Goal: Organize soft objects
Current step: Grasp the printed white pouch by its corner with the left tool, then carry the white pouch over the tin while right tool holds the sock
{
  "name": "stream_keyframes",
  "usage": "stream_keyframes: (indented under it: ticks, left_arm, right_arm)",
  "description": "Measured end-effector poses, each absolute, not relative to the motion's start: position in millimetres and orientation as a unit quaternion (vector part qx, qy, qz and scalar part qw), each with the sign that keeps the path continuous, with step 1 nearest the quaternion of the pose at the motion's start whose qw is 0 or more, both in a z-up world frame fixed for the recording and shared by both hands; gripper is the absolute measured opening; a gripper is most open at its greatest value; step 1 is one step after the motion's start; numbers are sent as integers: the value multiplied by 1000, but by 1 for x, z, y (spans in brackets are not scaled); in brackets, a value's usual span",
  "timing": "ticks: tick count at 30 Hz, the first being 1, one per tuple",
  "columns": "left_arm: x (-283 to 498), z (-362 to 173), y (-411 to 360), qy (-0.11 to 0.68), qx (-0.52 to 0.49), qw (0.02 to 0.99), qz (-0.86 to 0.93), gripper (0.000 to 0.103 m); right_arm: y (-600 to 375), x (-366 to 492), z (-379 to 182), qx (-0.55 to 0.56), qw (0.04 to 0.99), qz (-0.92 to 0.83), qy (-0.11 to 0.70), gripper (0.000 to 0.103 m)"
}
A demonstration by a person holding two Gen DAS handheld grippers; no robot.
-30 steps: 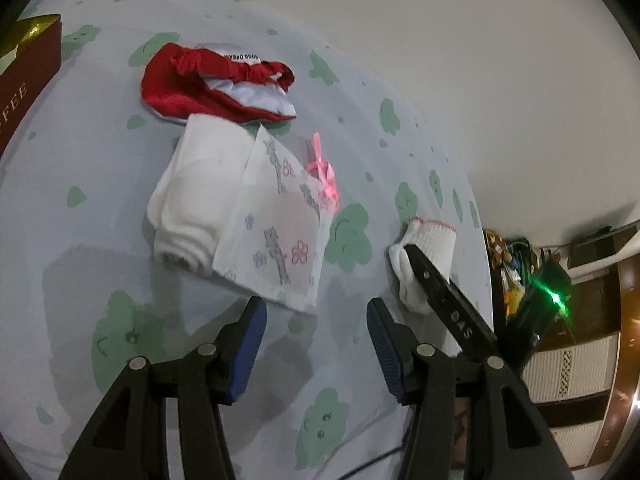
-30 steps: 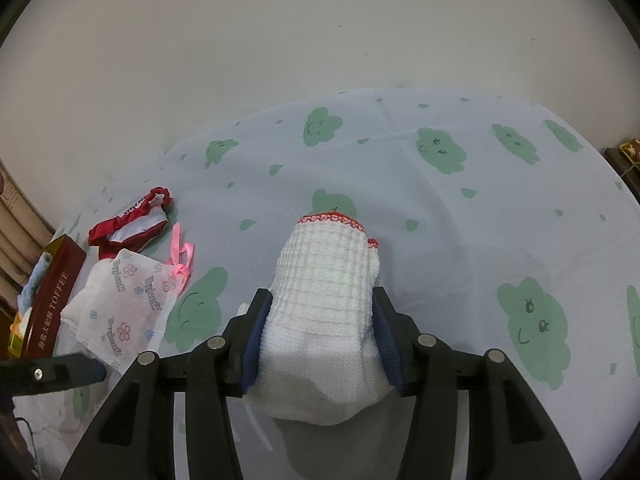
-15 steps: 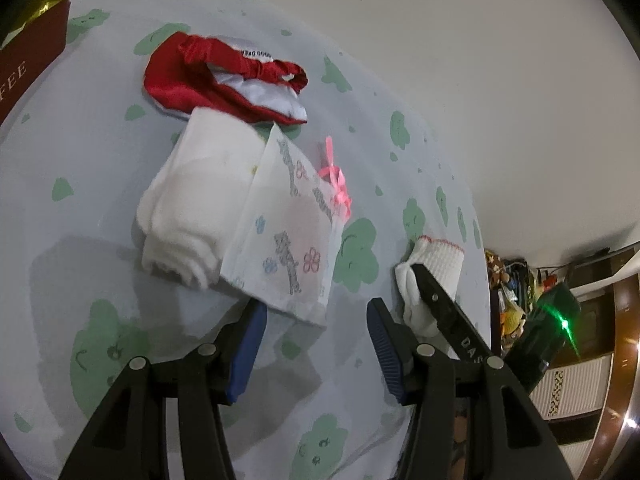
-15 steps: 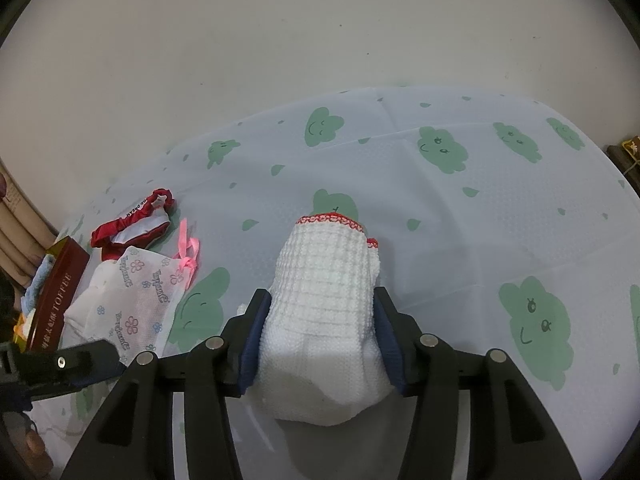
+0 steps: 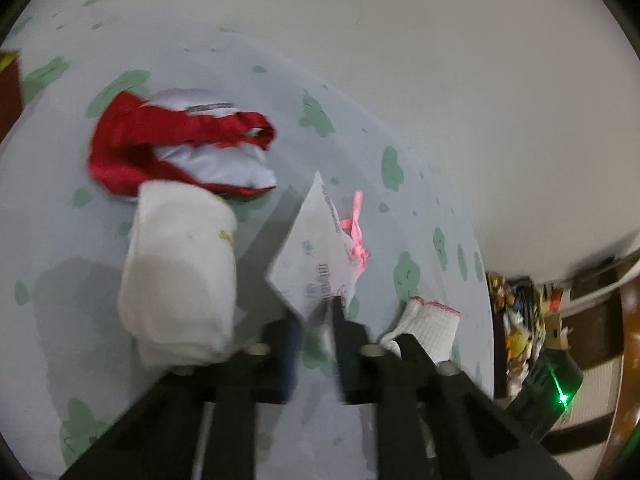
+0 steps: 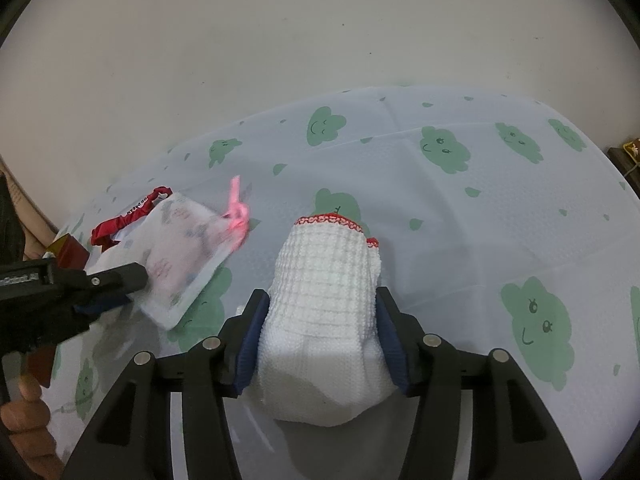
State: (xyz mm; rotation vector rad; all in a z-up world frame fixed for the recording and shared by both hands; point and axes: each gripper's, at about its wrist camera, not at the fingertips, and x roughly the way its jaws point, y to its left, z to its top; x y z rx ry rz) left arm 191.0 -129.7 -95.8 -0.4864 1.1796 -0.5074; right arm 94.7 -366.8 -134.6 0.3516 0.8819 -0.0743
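The left gripper (image 5: 316,320) is seen closed on the lower corner of a printed pouch (image 5: 316,256), which is lifted off the counter (image 6: 460,208) and tilted, its pink ribbon (image 5: 356,232) hanging at the far side. In the right wrist view the same pouch (image 6: 180,256) is held above the patterned cloth, toward the counter's left edge, by the left gripper (image 6: 132,284). Just beside the pouch, a folded white cloth (image 5: 180,272) is laid on the counter, and behind it, touching it, a red and white fabric piece (image 5: 180,148) is found nearer the far left edge. The right gripper (image 6: 320,336) is set narrowly around a white knitted glove (image 6: 324,312), both pads pressed against its sides; the glove, with its red-trimmed cuff pointing away, rests on the counter near its middle. The left wrist view is blurred.
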Motion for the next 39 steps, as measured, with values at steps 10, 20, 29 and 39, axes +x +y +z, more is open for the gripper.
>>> stream_keyframes:
  ticks: [10, 20, 29, 39]
  left_arm:
    - [182, -62, -167, 506, -141, 808, -268, 5]
    - [191, -72, -188, 501, -94, 828, -235, 15]
    - [206, -79, -188, 504, -162, 816, -232, 37]
    - [218, -86, -190, 510, -155, 810, -243, 1]
  right_arm:
    - [-367, 94, -135, 172, 889, -34, 423, 53]
    - [-367, 94, -135, 173, 889, -33, 423, 53]
    - [-365, 94, -135, 172, 889, -30, 423, 58]
    - [-363, 95, -134, 174, 889, -27, 423, 61]
